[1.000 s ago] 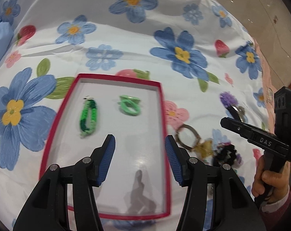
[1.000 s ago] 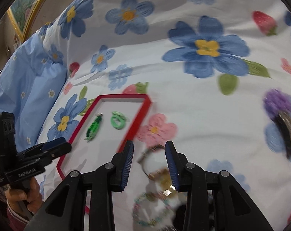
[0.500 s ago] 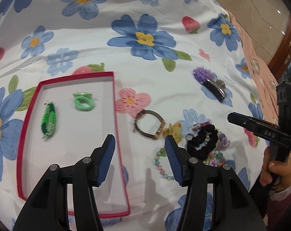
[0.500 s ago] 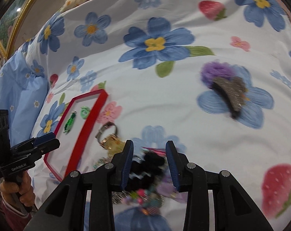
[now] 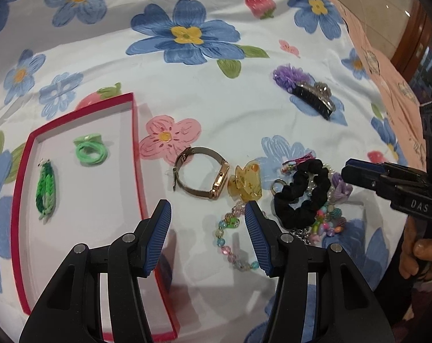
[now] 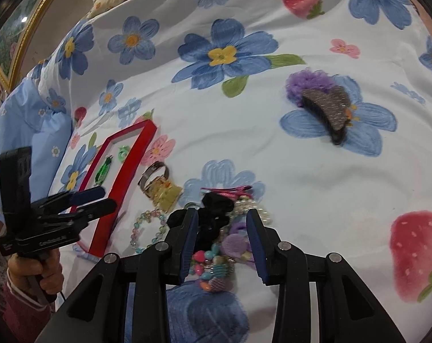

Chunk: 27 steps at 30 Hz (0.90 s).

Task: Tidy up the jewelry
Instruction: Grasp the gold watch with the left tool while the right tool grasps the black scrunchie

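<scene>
Right wrist view: right gripper [image 6: 222,243] fingers wide, empty, over the black scrunchie [image 6: 213,214]; left gripper [image 5: 207,237] likewise; pinch only fabric.

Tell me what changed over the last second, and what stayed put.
Both grippers swung right, away from the red tray. The left gripper now hangs open by the bead bracelet; the right gripper hangs open over the pile around the black scrunchie. Nothing was gripped or released. The two green pieces stayed in the tray, and the watch stayed on the sheet.
</scene>
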Motion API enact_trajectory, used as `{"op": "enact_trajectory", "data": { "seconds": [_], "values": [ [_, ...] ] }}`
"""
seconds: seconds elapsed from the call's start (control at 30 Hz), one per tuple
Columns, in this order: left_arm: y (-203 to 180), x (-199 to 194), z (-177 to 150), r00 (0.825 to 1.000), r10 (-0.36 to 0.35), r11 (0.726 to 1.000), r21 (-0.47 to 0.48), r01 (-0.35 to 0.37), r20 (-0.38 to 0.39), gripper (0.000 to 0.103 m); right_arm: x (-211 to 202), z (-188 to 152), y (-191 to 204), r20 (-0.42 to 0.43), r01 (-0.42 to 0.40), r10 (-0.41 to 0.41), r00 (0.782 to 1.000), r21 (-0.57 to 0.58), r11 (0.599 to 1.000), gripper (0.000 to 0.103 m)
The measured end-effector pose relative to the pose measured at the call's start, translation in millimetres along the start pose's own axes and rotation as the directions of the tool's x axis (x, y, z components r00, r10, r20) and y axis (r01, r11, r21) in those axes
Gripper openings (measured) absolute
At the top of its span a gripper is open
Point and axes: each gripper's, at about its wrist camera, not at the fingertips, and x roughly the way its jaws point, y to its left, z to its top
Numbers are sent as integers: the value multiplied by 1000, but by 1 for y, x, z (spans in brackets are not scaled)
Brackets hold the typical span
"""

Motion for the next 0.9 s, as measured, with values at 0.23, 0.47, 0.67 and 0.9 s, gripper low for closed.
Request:
{"op": "enact_trajectory", "data": {
  "seconds": [0.23, 0.47, 0.67, 0.9],
  "values": [
    [-9, 25, 12, 999, 17, 997, 73, -14, -36, 51, 23, -6, 3, -52, -3, 3, 999, 0, 1000, 38],
    [-20, 49, 19, 996, 19, 989, 145, -6, -84, 21, 35, -6, 4, -75, -3, 3, 997, -1, 1000, 25],
    [-21, 58, 17, 995, 3, 990, 140, 11, -101, 7, 40, -7, 0, -83, -6, 7, 997, 7, 1000, 13],
    [-20, 38, 15, 998, -22, 994, 105, 28, -51, 6, 25, -5, -1, -38, -8, 9, 999, 4, 1000, 6]
  ]
}}
